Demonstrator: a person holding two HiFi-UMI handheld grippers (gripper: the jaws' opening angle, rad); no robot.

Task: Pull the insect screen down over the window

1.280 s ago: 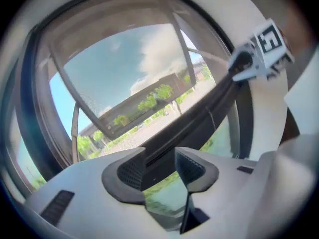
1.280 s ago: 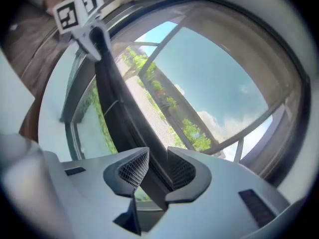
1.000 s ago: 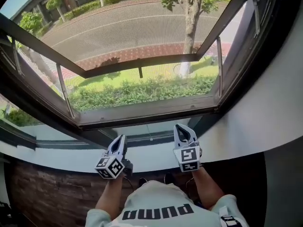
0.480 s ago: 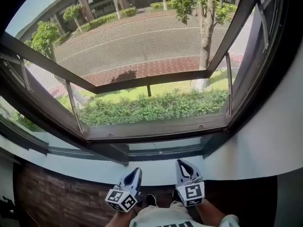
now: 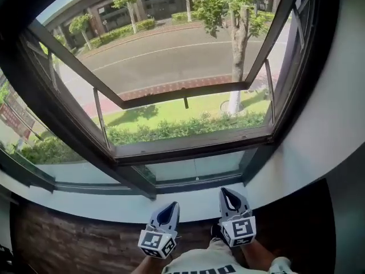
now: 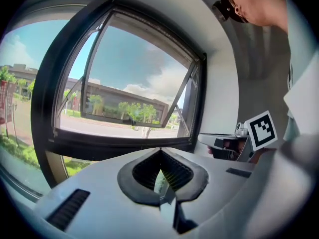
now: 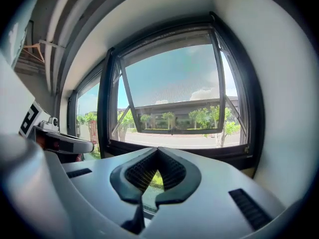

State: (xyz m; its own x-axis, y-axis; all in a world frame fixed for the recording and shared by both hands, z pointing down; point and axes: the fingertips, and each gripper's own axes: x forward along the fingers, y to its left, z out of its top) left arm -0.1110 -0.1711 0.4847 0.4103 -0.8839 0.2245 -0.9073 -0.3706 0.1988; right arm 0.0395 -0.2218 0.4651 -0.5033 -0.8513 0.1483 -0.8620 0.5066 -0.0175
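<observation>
**Insect screen (image 7: 175, 89) at the window (image 5: 283, 90), both tongs shut**

It only shows as a faint mesh across the opening. The left tongs (image 5: 172, 206) and right tongs (image 5: 227, 192) hover low by the white ledge (image 5: 102, 205), jaws pressed together and holding nothing.

The sill (image 5: 85, 201) runs just under the window (image 5: 191, 148). Below the window, the left gripper (image 5: 169, 210) and right gripper (image 5: 229, 196) sit side by side. A tree (image 5: 238, 44) stands beyond the window.

Top of the window frame (image 5: 188, 152) beyond the head view's edge
</observation>
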